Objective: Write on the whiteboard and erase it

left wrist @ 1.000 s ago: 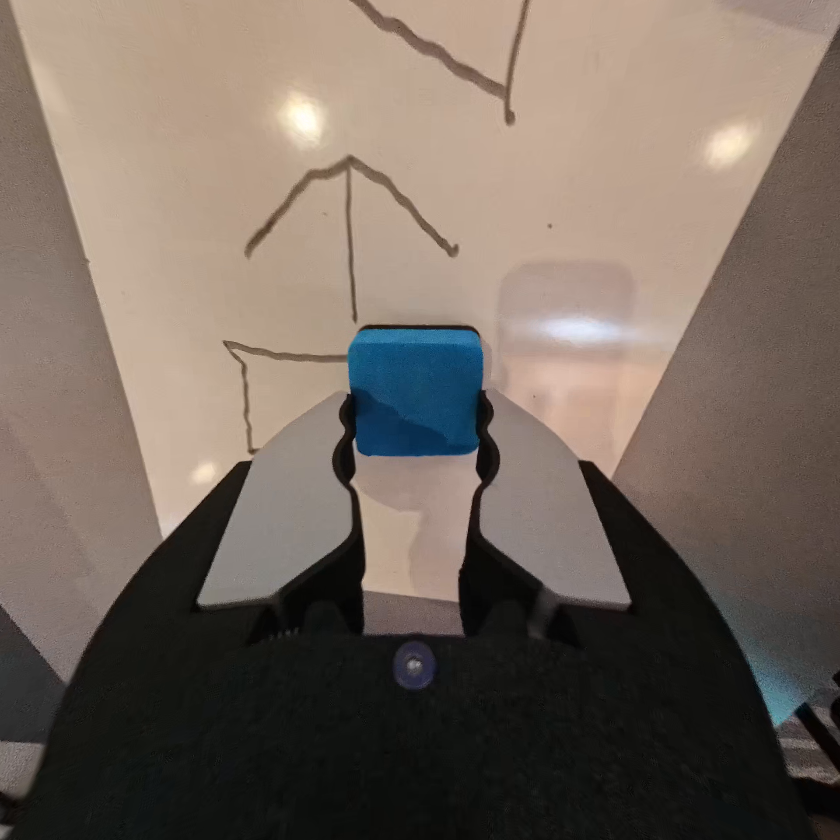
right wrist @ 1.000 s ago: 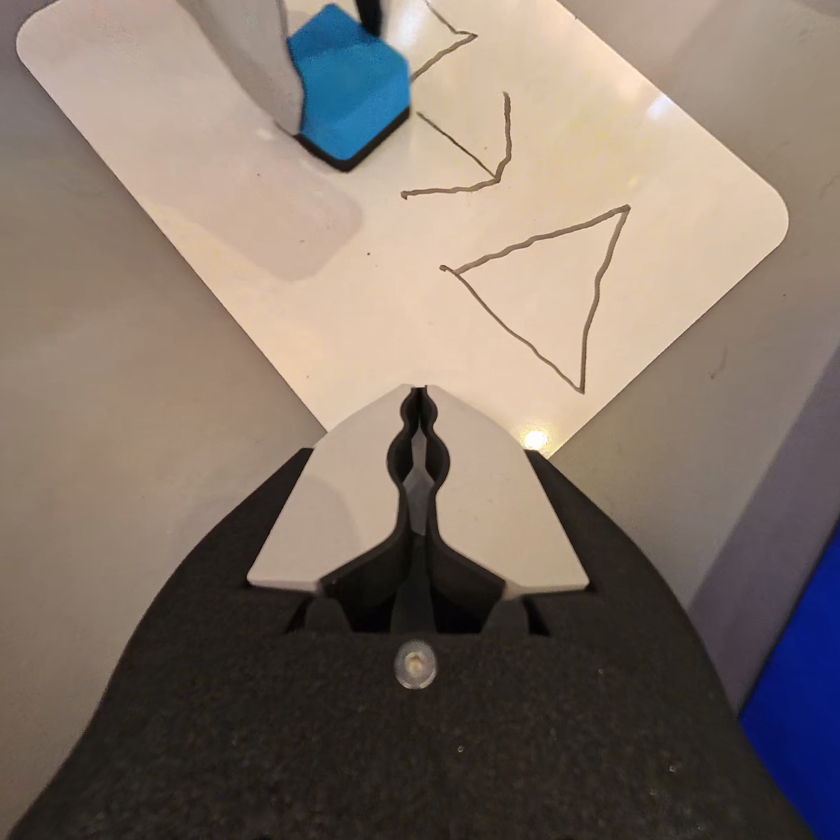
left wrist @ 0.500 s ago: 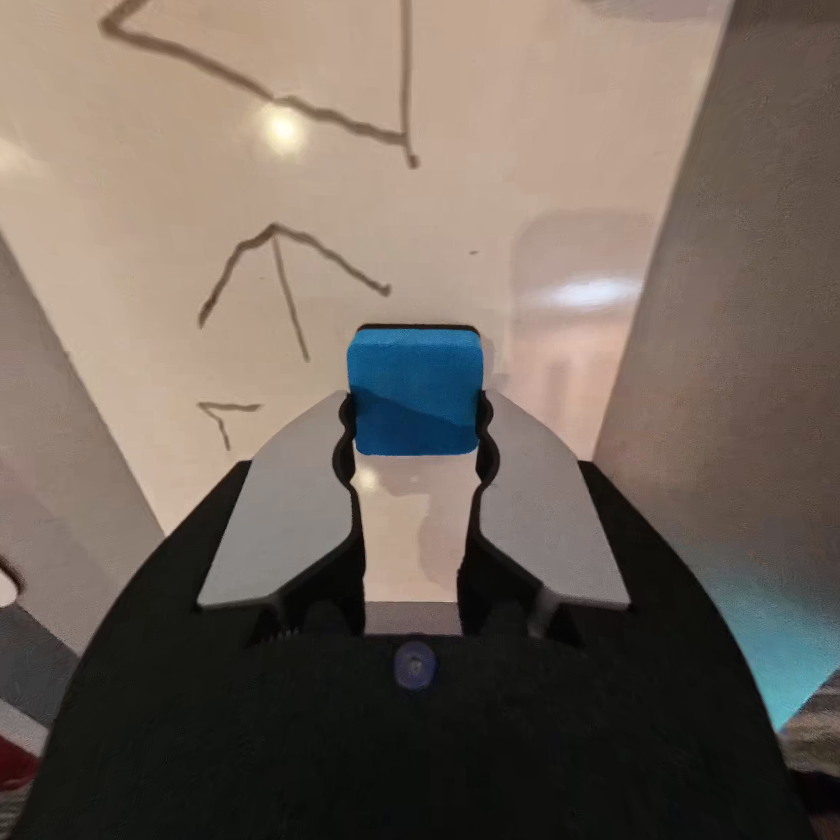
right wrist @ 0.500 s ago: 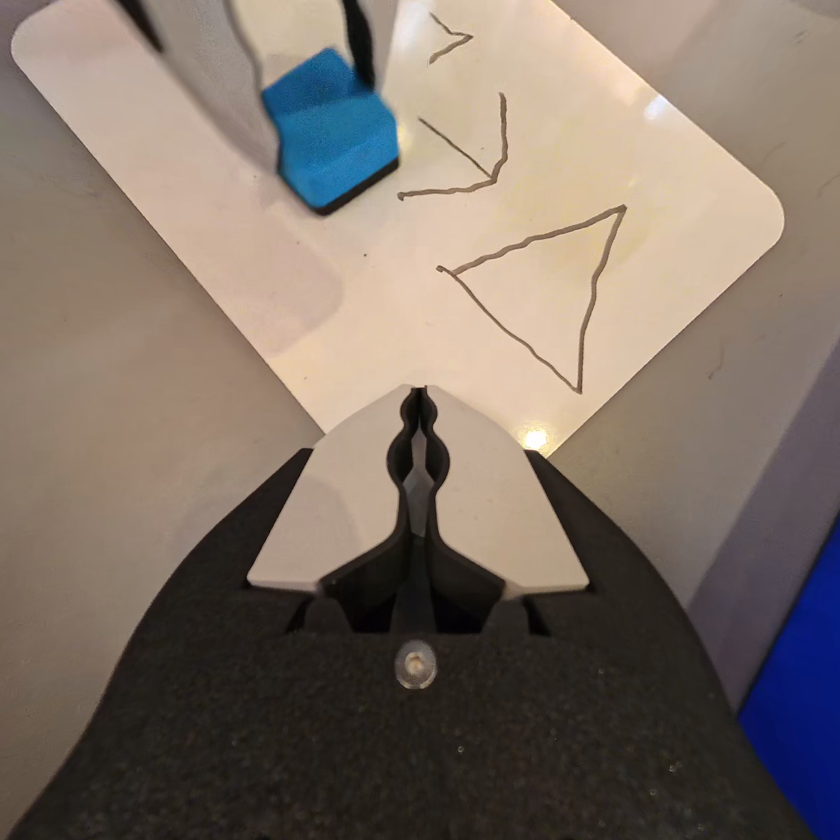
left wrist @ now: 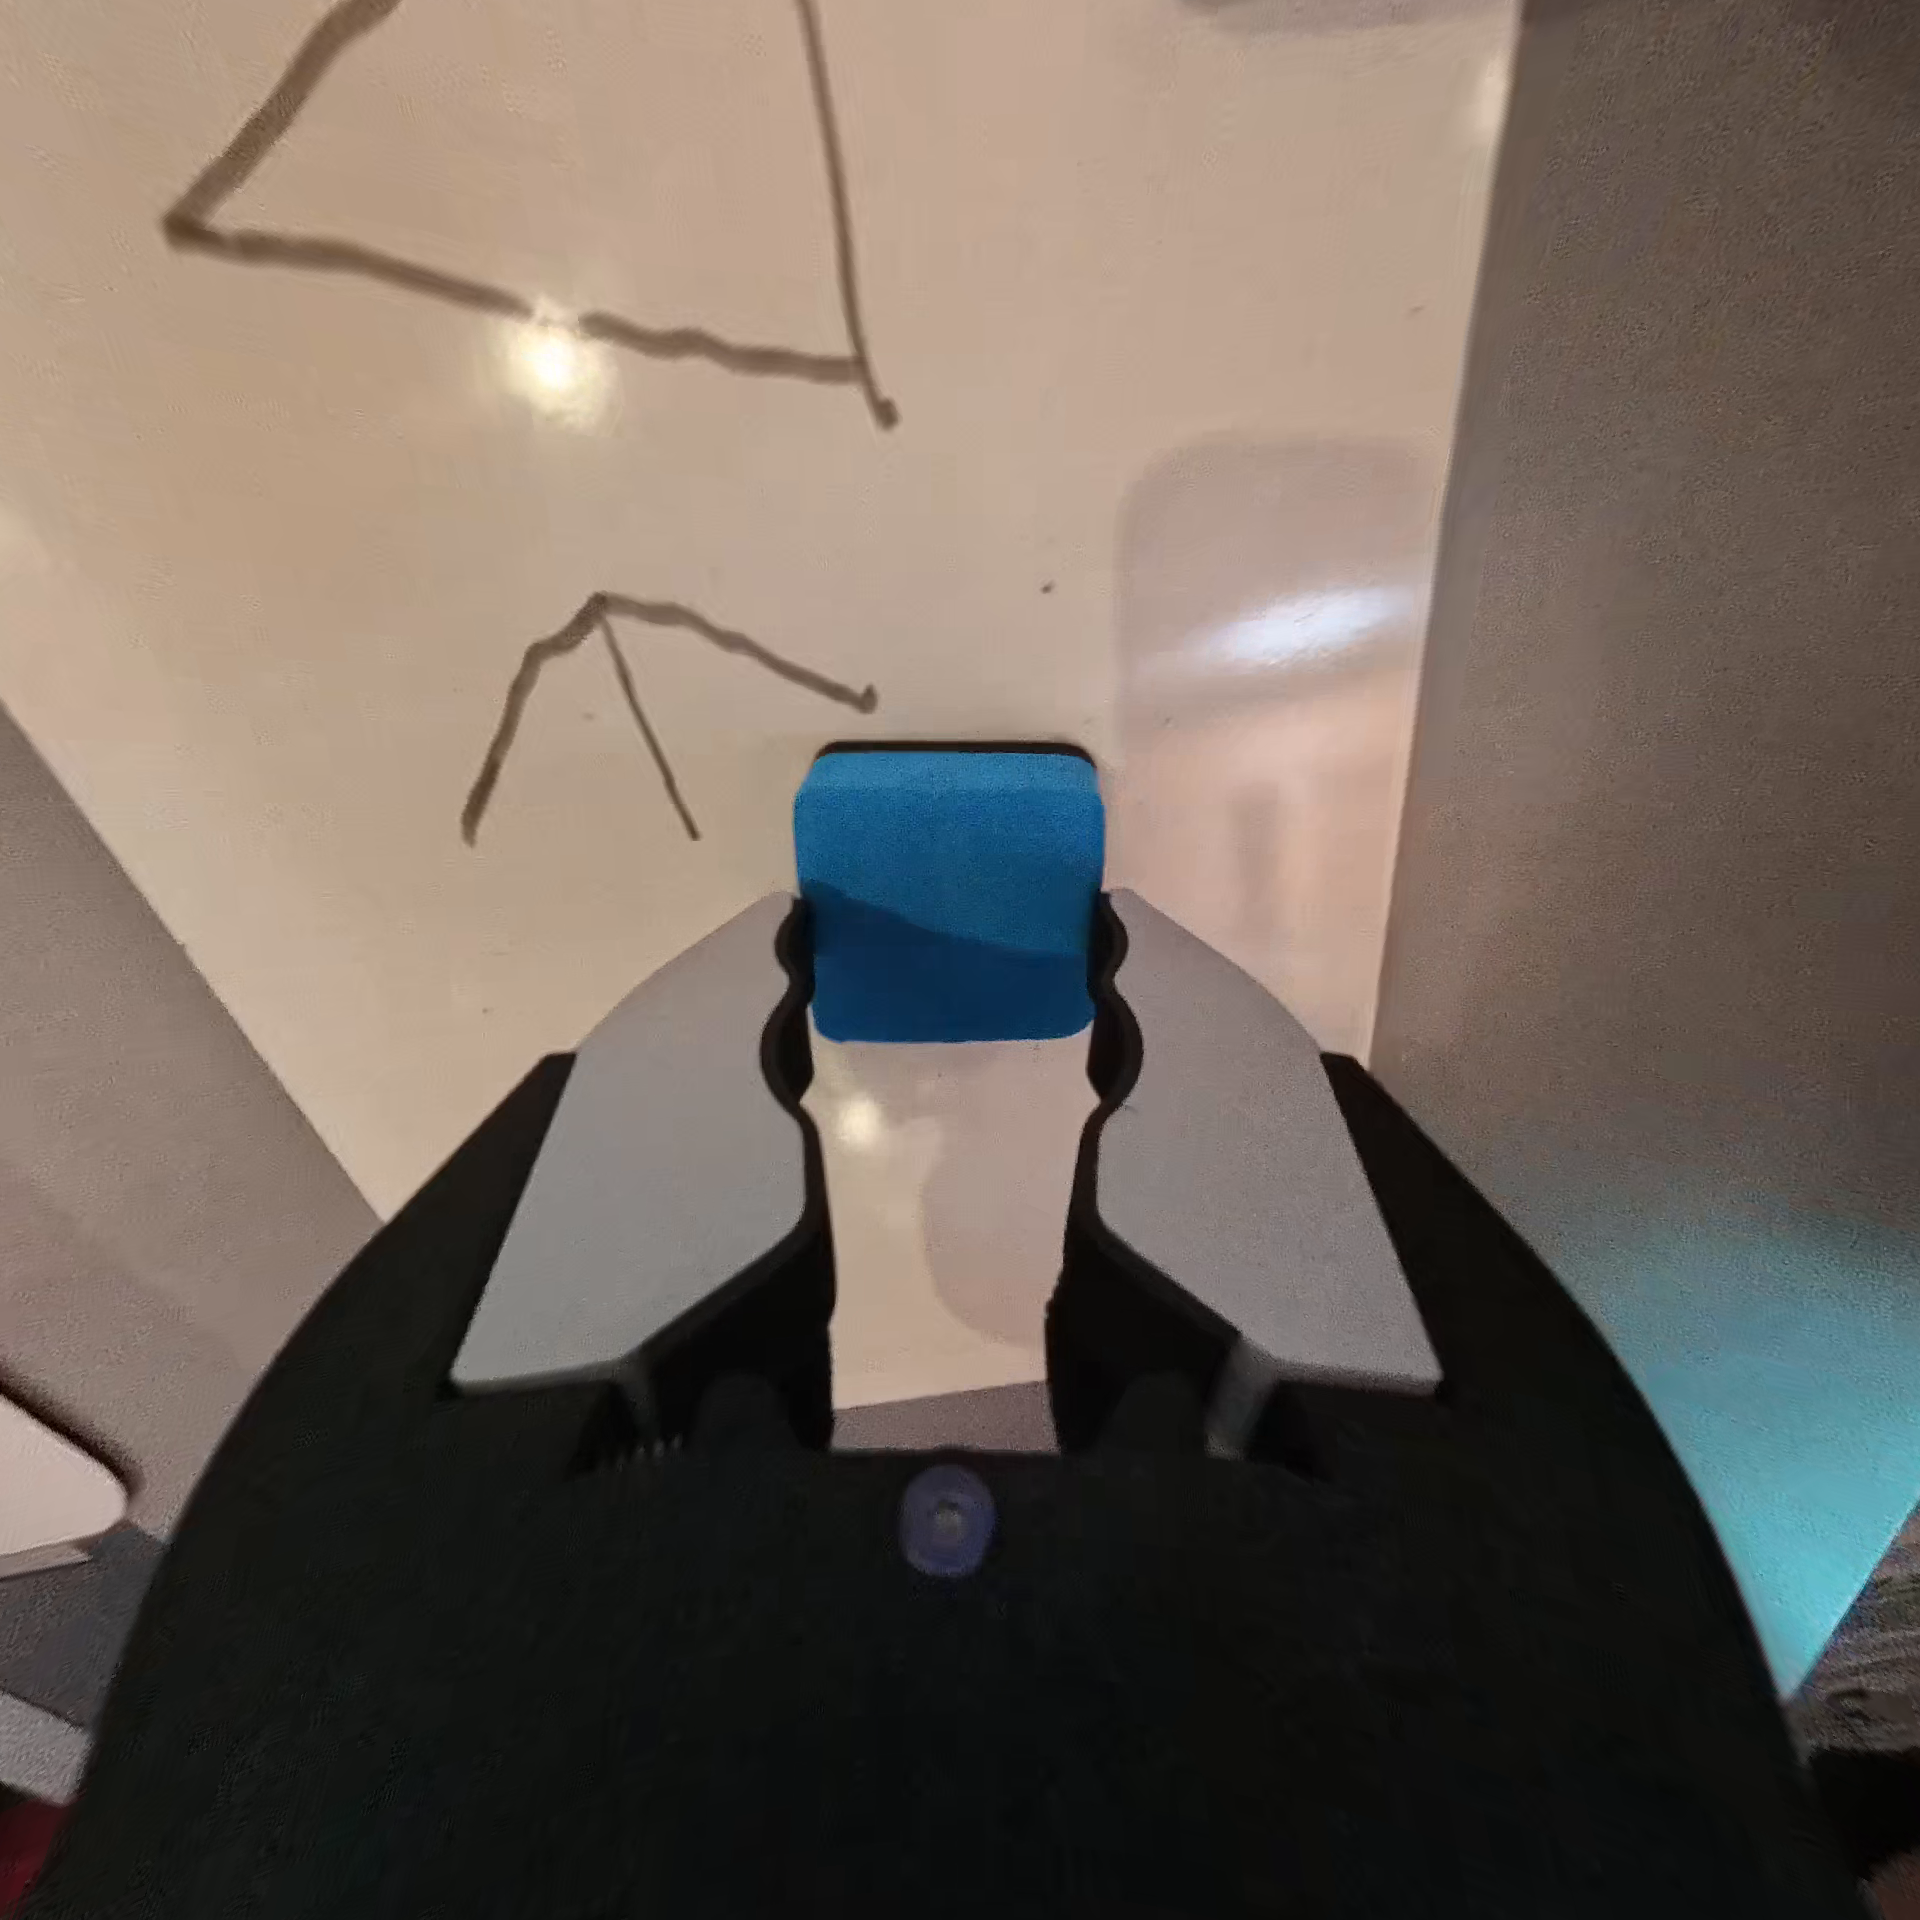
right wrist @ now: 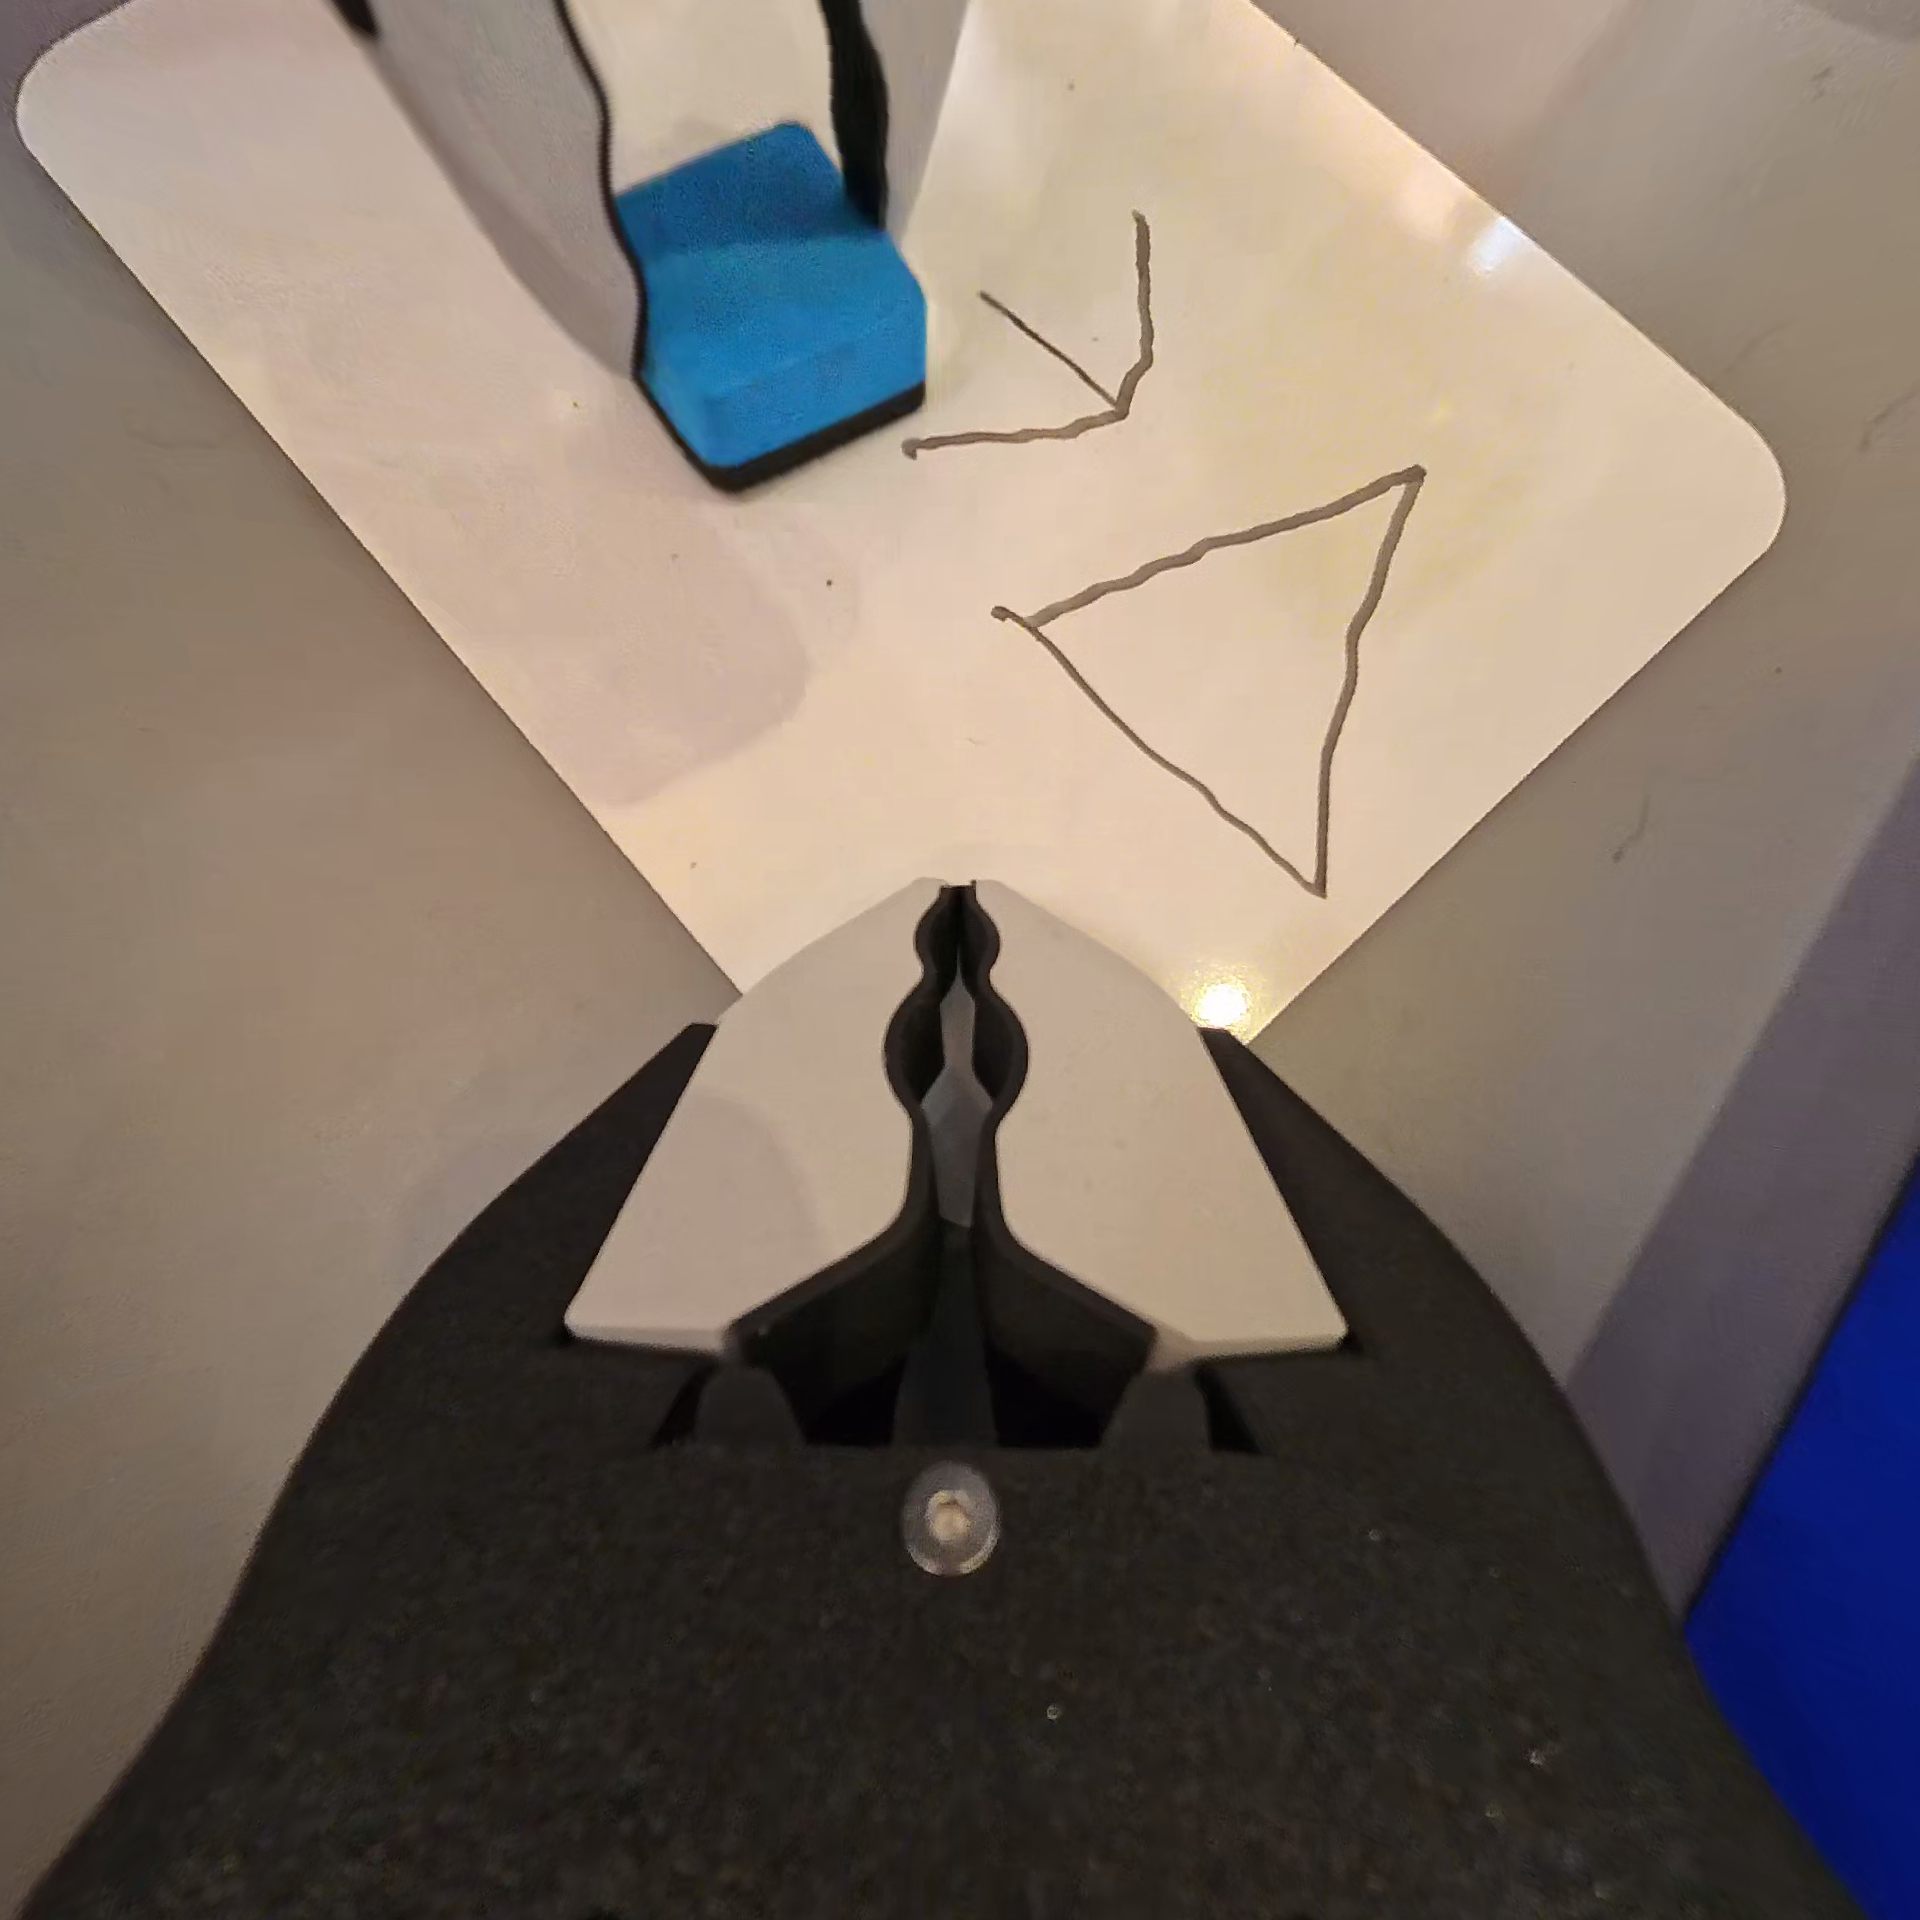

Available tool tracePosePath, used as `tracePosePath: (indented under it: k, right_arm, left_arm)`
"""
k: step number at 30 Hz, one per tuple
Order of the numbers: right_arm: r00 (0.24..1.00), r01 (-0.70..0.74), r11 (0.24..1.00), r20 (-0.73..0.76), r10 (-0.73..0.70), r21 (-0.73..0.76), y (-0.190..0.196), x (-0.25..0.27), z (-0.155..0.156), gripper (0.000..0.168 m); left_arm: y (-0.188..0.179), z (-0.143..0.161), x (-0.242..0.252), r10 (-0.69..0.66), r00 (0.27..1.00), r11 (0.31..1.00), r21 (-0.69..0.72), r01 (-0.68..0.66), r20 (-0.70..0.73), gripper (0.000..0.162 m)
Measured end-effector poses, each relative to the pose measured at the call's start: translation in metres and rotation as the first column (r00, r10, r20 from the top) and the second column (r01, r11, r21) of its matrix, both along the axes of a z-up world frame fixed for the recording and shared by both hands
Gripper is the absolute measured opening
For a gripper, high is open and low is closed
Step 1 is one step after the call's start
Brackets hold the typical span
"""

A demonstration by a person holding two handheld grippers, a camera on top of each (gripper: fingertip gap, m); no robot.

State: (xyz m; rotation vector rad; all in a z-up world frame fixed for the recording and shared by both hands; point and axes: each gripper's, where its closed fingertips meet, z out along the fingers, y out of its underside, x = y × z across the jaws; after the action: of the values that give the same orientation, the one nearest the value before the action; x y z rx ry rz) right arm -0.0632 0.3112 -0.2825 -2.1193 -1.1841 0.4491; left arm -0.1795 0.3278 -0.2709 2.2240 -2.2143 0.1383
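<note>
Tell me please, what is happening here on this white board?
A person is wiping marker drawings off a whiteboard that lies flat on a grey table. The left gripper holds a blue eraser with its dark felt side pressed on the board. An arrow beside the eraser and a triangle are not yet erased. The right gripper is shut and empty, near the board's corner.

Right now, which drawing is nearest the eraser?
The arrow, just beside the eraser; the triangle lies farther off, whole and closed.
</note>
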Motion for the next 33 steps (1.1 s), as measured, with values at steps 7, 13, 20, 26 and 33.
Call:
tracePosePath:
  k: [7,13,20,26,33]
  right_arm:
    - [1.000,0.002,1.000,0.001,-0.002,-0.003,0.000,0.000,0.000,0.001]
    - [1.000,0.006,1.000,-0.002,-0.006,-0.004,0.001,0.001,0.000,0.001]
    - [1.000,0.007,1.000,-0.003,-0.007,-0.007,0.001,0.001,0.000,0.001]
    - [1.000,0.010,1.000,-0.002,-0.010,-0.007,0.001,0.001,0.000,0.001]
    - [1.000,0.010,1.000,-0.001,-0.010,-0.002,0.001,0.001,0.000,0.001]
  left_arm:
    - [0.094,-0.002,-0.044,0.291,0.956,0.956,0.042,-0.290,-0.020,0.050]
    - [-0.008,-0.002,-0.011,0.047,0.999,0.998,0.049,-0.047,0.001,0.050]
    - [0.024,-0.001,-0.056,0.297,0.955,0.953,0.072,-0.295,-0.022,0.051]
    - [-0.023,-0.001,-0.012,0.147,0.989,0.989,0.026,-0.148,0.029,0.050]
    - [0.032,-0.002,-0.049,0.305,0.952,0.951,0.046,-0.305,0.014,0.051]
